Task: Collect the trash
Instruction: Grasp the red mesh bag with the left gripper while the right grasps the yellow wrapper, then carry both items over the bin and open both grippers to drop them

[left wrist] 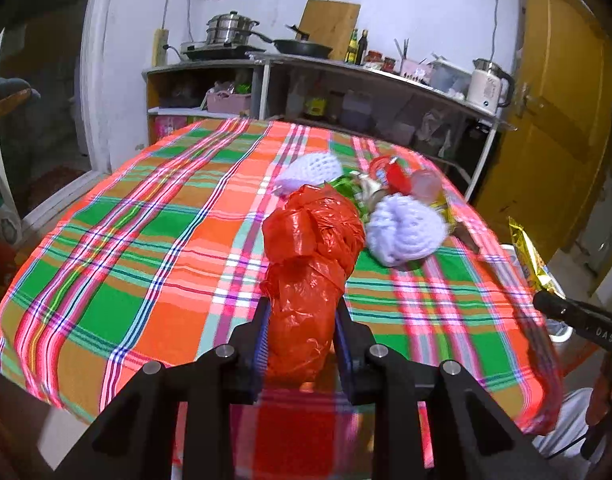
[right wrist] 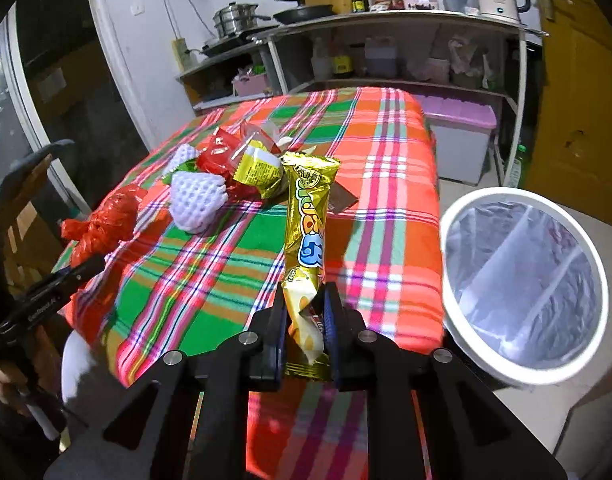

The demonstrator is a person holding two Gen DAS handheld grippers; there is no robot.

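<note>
A: Both claws are loaded. Our left claw (left wrist: pixel 302 344) has its jaws partly closed, pads pressing the lower end of the crumpled red plastic bag (left wrist: pixel 311 252), which sticks up and forward above the plaid cloth of the desk (left wrist: pixel 118 240). Our right claw (right wrist: pixel 305 320) is pinched nearly flat on the bottom of the gold snack wrapper (right wrist: pixel 307 220), which stands upright out of the jaws.

B: Where does the trash go?

A: The white bin (right wrist: pixel 585 356), lined with a clear bag, stands on the floor just beside the desk's right edge, mouth open toward the right wrist camera. The wrapper is over the desk, not yet over the bin.

B: What is left on the desk?

A: A cluster near the far right side: two white foam fruit nets (left wrist: pixel 405 232), a yellow packet (right wrist: pixel 258 168), red wrappers (right wrist: pixel 216 152) and other bits too small to name.

B: Risks?

A: We judge three. The bag is soft and slippery; held only at its end, it may sag or slide out on the way across. The wrapper is tall and light, so released near the rim it could tip outside the bin. The left claw must also cross the desk to reach the bin, and a low path could sweep the foam nets off the edge.
</note>
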